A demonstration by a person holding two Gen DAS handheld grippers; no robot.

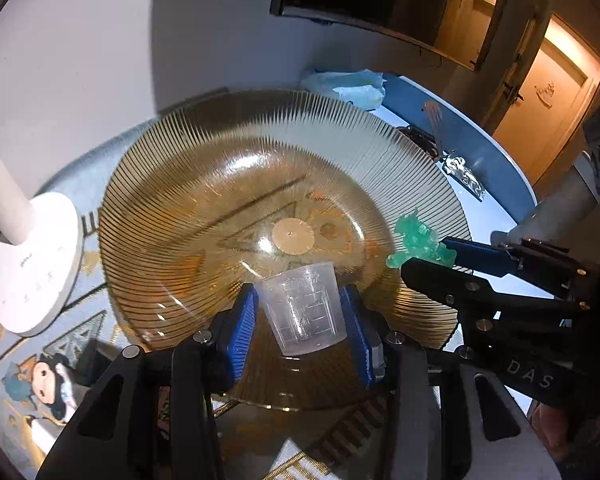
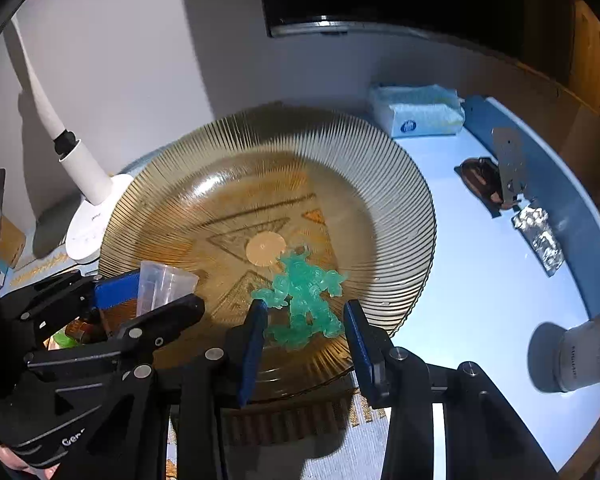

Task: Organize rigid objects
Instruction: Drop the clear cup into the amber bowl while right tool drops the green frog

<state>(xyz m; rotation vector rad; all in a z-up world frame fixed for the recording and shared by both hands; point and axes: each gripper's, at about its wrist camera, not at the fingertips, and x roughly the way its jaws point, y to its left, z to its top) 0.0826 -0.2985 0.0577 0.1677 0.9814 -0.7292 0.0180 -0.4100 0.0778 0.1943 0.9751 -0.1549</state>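
A large amber ribbed glass plate [image 1: 236, 184] fills the middle of the table; it also shows in the right wrist view [image 2: 340, 168]. My left gripper [image 1: 304, 312] is shut on a clear plastic measuring cup [image 1: 306, 312], held upright over the plate's near part; the cup also shows in the right wrist view [image 2: 162, 286]. My right gripper [image 2: 305, 322] is shut on a translucent green toy figure [image 2: 306, 296], held over the plate's near right part. The figure also shows in the left wrist view [image 1: 418, 242], right of the cup.
A white lamp base [image 1: 32, 264] stands left of the plate. A tissue pack [image 2: 418, 114] lies at the back. A metal tool [image 2: 508, 168] and a foil packet [image 2: 540, 238] lie at the right, a grey cylinder [image 2: 576, 356] near right. Patterned cloth [image 1: 40, 364] covers the left table.
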